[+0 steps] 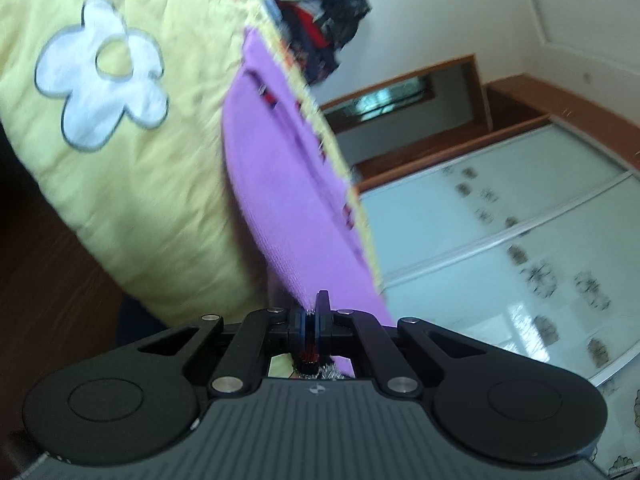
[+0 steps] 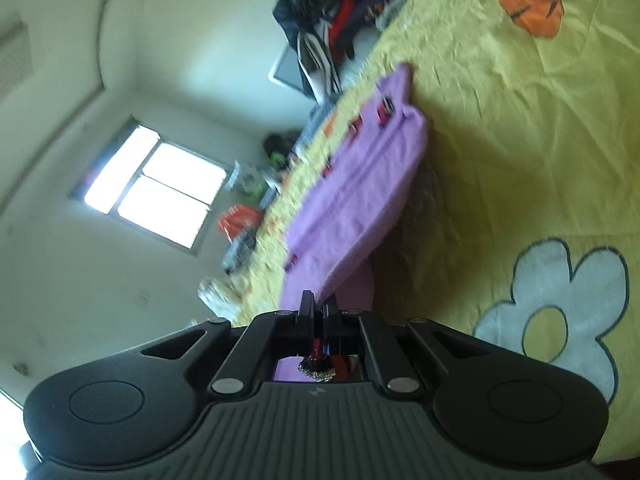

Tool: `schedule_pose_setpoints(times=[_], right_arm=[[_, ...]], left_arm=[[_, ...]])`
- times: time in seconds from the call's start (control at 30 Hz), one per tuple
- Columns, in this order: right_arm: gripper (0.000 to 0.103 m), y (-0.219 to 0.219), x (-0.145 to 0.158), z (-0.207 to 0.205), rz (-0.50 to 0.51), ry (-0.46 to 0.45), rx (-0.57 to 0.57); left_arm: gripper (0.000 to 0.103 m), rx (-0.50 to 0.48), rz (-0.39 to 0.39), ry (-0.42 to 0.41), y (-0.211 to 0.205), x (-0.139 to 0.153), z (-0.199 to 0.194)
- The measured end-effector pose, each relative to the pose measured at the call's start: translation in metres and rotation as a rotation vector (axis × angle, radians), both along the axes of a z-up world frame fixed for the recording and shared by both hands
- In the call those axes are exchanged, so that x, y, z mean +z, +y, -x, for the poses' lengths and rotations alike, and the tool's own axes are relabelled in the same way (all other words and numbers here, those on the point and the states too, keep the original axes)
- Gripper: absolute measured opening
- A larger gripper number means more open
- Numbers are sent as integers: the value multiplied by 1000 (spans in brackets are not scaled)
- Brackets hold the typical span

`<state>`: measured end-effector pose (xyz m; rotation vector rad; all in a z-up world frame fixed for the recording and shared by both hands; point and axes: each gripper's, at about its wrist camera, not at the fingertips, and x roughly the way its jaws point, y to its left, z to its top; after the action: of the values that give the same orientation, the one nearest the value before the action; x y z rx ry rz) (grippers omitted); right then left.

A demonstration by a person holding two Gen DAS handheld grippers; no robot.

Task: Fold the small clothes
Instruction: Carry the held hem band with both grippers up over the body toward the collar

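Observation:
A small purple knitted garment (image 1: 276, 184) with dark red marks along one edge lies on a yellow quilt (image 1: 132, 184). My left gripper (image 1: 310, 312) is shut on the near edge of the garment and lifts it off the quilt. In the right wrist view the same purple garment (image 2: 352, 192) stretches away over the yellow quilt (image 2: 520, 140). My right gripper (image 2: 318, 306) is shut on another part of its near edge, which is raised above the quilt. Both views are tilted and blurred.
A heap of dark and red clothes (image 1: 324, 16) lies at the far end of the bed, also in the right wrist view (image 2: 336, 20). A wardrobe with frosted sliding doors (image 1: 520, 220) stands beside the bed. A window (image 2: 156, 188) and clutter (image 2: 240, 220) lie beyond the bed.

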<state>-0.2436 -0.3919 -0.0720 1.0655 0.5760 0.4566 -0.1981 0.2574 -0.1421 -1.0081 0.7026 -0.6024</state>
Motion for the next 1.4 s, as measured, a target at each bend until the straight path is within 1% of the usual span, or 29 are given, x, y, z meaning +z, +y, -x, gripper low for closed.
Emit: schedule_pose_setpoints(times=[0.03,0.1,0.13,0.17,0.2,0.3,0.4,0.43,0.5,0.67,0.77,0.87,0.93,1.0,1.07,1.17,1.23,1.4], right_arm=[[4,-3,0,1,-18,-20,-15],[4,-7,-1,4,-71,-22,-37],[4,-10,1,7,-92,-43,-45],[4,-12,4,10,-87,-62,-59],[4,-14,4,10,-80,-61,-65],[4,-21,-9,6,-113,-22,-89],[4,-20,-5,-8,-127,-31,-79],[4,-19,-2,-17,-121,-41,-70],[4,-19,4,-38,-110,-59,-64],[4,-27,6,-104,-69,-60,-72],[4,-35,2,-144,-74,-38,-93],[4,-40,-5,-182,-56,-15,-108],[4,-46,-10,-207,-55,14,-120],[4,-50,-16,-231,-45,37,-129],[4,-54,-23,-258,-50,72,-129],[4,-57,-25,-287,-41,92,-131],[4,-58,-25,-303,-41,102,-123],[4,-61,-26,-335,-33,134,-121]], left_arm=[[2,12,25,0,4,0,1],[2,35,64,-7,7,2,3],[2,42,68,-12,9,3,3],[2,53,68,-16,10,5,3],[2,65,79,-19,12,4,2],[2,103,134,-13,15,4,-4],[2,129,136,-23,14,14,-19],[2,133,138,-24,13,16,-26],[2,137,119,-21,11,21,-47],[2,142,93,8,6,29,-116],[2,148,67,42,2,30,-160],[2,159,45,76,-2,28,-201],[2,164,48,93,-4,25,-227],[2,169,29,106,-7,24,-250],[2,171,22,107,-10,25,-271],[2,165,-12,111,-15,27,-296],[2,162,-39,111,-18,31,-312],[2,167,-56,108,-20,35,-339]])
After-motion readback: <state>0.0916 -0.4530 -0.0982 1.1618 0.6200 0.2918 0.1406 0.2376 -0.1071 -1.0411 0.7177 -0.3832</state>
